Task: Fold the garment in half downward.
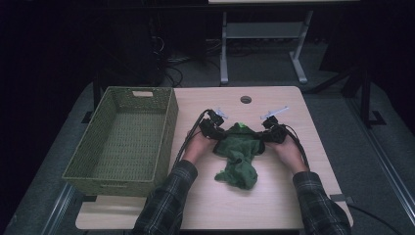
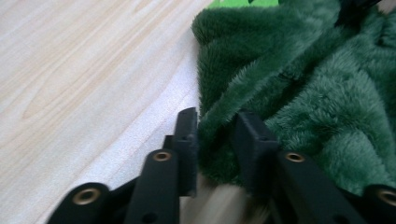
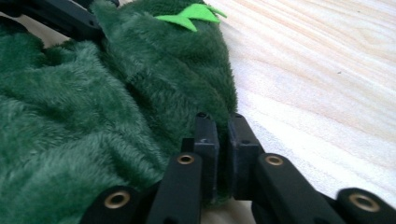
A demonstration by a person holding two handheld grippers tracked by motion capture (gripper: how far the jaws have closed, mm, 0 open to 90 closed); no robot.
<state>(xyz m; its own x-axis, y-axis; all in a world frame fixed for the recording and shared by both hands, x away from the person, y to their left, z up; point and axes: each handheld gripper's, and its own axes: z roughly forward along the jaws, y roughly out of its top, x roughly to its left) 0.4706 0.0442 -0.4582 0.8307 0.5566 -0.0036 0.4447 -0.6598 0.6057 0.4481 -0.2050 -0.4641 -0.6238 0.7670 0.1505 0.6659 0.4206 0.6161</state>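
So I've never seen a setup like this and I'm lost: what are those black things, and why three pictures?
A person at a table holds a hand-held two-jaw gripper in each hand. The high view looks down from above; the other two come from cameras riding on each gripper, looking along its black jaws. On the table lie a fuzzy green garment and a woven green basket, at the left. The left gripper has an edge of the garment between its jaws, and the right gripper is pinched shut on another edge.
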